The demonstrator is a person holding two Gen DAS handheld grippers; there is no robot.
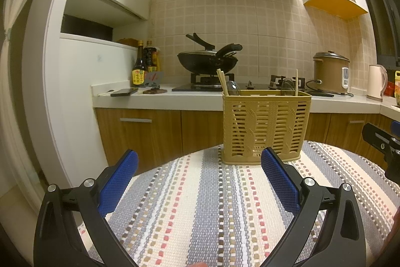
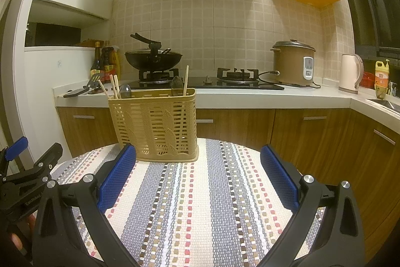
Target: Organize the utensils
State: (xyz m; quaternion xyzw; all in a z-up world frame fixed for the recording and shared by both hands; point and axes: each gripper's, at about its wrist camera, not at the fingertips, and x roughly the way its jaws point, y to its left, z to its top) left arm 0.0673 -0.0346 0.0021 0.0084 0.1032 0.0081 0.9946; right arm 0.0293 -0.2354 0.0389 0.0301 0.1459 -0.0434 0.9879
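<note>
A tan slotted utensil holder (image 1: 266, 125) stands upright at the far edge of the striped mat (image 1: 200, 204); it also shows in the right wrist view (image 2: 153, 124). Chopsticks (image 2: 113, 86) and spoons (image 2: 125, 91) stick out of its top, with another chopstick (image 2: 185, 80) and spoon (image 2: 176, 84) on its right side. My left gripper (image 1: 199, 158) is open and empty, short of the holder. My right gripper (image 2: 198, 153) is open and empty, its left fingertip beside the holder's base. The left gripper shows at the left edge of the right wrist view (image 2: 30, 167).
Behind the mat runs a kitchen counter (image 2: 250, 95) with a wok (image 2: 153, 59) on a gas stove, sauce bottles (image 2: 103, 64), a phone (image 2: 75, 92), a rice cooker (image 2: 293, 63) and a kettle (image 2: 351, 76). Wooden cabinets (image 2: 300, 131) sit below it.
</note>
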